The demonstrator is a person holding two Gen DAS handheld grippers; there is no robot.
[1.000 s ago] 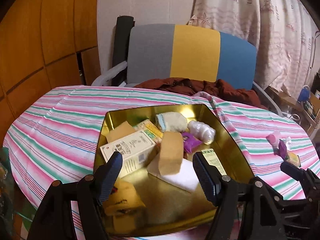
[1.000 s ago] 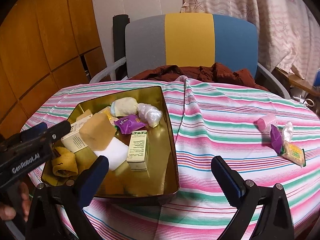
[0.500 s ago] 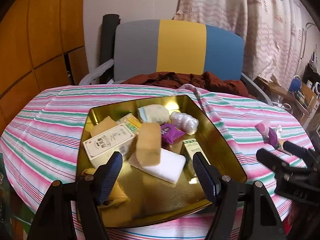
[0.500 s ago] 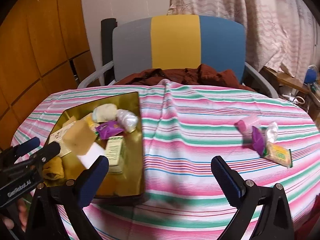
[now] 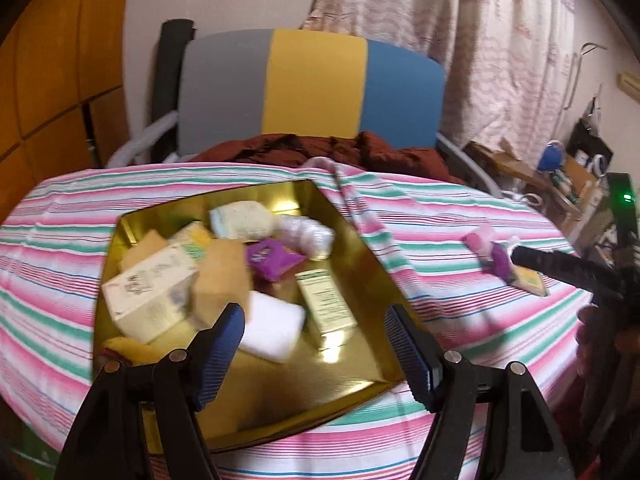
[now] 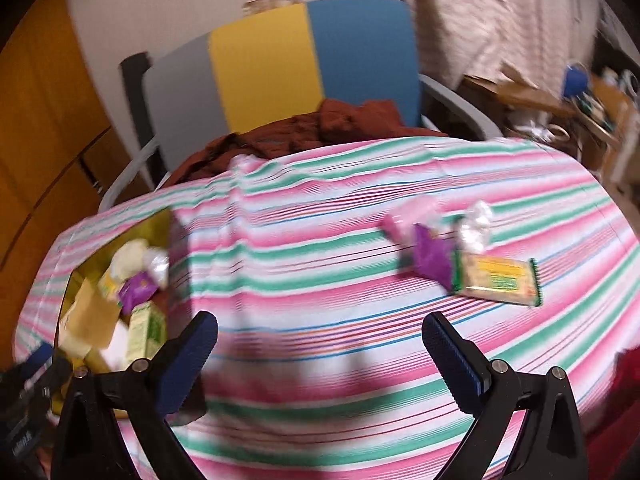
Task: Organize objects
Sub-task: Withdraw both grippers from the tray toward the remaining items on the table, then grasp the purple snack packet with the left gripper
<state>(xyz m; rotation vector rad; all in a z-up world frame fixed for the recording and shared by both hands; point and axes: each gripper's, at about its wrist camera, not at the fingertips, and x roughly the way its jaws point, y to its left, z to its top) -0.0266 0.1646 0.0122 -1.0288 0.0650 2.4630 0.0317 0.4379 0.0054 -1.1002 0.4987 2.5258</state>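
Table (image 6: 320,280) under striped cloth, one chair (image 5: 312,88) behind it. One gold tray (image 5: 360,248) on the table's left part, holding about ten items: two sponges, three boxes, one white block (image 5: 272,332), one purple packet (image 5: 272,260), one wrapped roll, one cloth, one yellow rag. Four loose items well apart to the right, bunched together: pink piece (image 6: 408,220), purple packet (image 6: 430,258), clear wrap (image 6: 472,228), one snack pack (image 6: 496,280). Left gripper (image 5: 316,340) over the tray's near edge, jaws apart, empty. Right gripper (image 6: 320,356) above bare cloth, jaws apart, empty.

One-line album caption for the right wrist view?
Open right gripper faces loose wrapped snacks on a striped tablecloth.
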